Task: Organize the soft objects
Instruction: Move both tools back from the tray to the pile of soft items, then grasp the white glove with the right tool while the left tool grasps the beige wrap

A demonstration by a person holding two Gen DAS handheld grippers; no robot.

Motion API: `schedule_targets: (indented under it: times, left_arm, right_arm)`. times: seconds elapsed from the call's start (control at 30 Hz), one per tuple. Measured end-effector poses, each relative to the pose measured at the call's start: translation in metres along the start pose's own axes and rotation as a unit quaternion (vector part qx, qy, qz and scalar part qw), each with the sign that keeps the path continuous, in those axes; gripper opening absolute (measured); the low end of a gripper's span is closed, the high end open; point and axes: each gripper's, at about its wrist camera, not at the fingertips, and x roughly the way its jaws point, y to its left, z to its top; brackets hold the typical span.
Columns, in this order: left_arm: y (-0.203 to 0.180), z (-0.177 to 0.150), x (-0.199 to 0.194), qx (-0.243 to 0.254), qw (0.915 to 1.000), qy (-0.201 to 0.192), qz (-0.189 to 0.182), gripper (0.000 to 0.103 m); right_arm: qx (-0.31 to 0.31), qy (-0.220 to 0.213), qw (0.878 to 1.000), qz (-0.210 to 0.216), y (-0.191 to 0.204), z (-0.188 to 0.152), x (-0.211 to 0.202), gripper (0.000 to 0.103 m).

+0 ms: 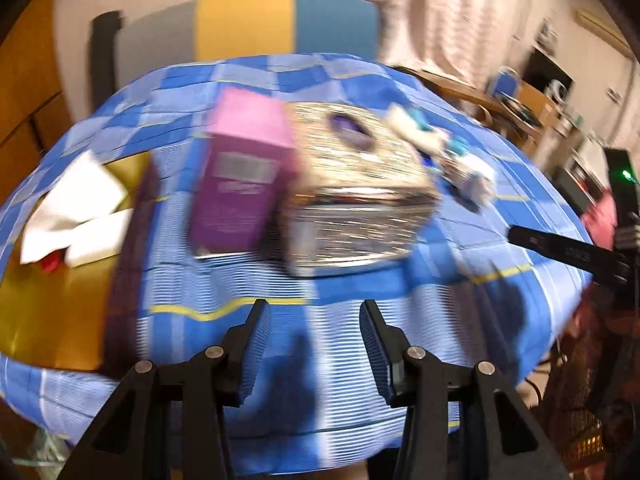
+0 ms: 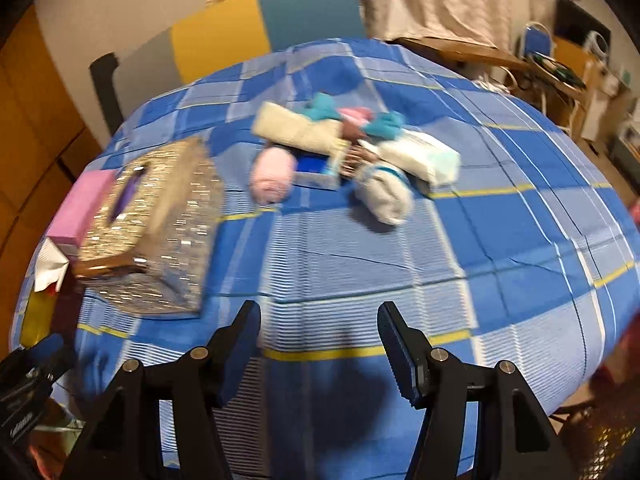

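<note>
Right wrist view first: the right tongs (image 2: 320, 344) sit at the bottom of the frame, jaws apart with nothing between them, just blue checked cloth under them. I'd guess they're open like that because they're heading in for a pick and haven't chosen yet. The worktop (image 2: 500, 240) is covered in that plaid cloth, smooth and flat. To the left is a glittery tissue box (image 2: 156, 232), hard-edged, all sparkle, with a pink box (image 2: 86, 204) tucked against its far side. Further up, centre frame, is the pile of soft objects (image 2: 352, 148) lying loose: a pink rolled sock (image 2: 272, 180), a whitish rolled one (image 2: 386, 196), a cream folded towel (image 2: 296, 130), teal bits behind, all bunched touching each other, which looks like the unsorted heap.

Left wrist view is super blurry. The left tongs (image 1: 314, 344) are also apart and empty at the bottom. A gold bag with white paper (image 1: 76, 208) sits at the left edge, possibly where things go. The same pile shows upper right, beyond the sparkly box.
</note>
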Motion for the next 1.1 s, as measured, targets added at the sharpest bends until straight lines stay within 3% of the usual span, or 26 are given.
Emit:
schedule_targets:
  times: [0.17, 0.33, 0.63, 0.83, 0.9, 1.0, 1.1]
  left_arm:
    - [-0.039, -0.002, 0.016, 0.034, 0.9987, 0.024, -0.028, 0.046]
    - [-0.061, -0.006, 0.028, 0.057, 0.997, 0.043, -0.032, 0.046]
    - [-0.078, -0.005, 0.036, 0.062, 0.9958, 0.056, -0.037, 0.046]
    - [-0.082, -0.001, 0.037, 0.069, 0.9954, 0.055, -0.036, 0.046]
    - [-0.085, 0.001, 0.038, 0.071, 0.9953, 0.054, -0.037, 0.046]
    - [-0.089, 0.004, 0.042, 0.073, 0.995, 0.056, -0.038, 0.046]
    - [-0.095, 0.006, 0.045, 0.077, 0.9945, 0.058, -0.042, 0.046]
  right_arm:
    - [0.018, 0.0, 1.0, -0.003, -0.03, -0.007, 0.01, 0.062]
    - [0.029, 0.001, 1.0, 0.009, -0.041, 0.0, 0.027, 0.061]
    - [0.007, -0.033, 0.999, 0.009, -0.038, 0.056, 0.053, 0.061]
    - [-0.012, -0.024, 1.0, -0.015, -0.033, 0.084, 0.087, 0.06]
    - [-0.02, -0.018, 0.999, -0.023, -0.034, 0.087, 0.096, 0.058]
    - [-0.023, -0.016, 0.999, -0.04, -0.04, 0.087, 0.102, 0.045]
    - [-0.014, -0.013, 0.999, -0.028, -0.052, 0.084, 0.1, 0.039]
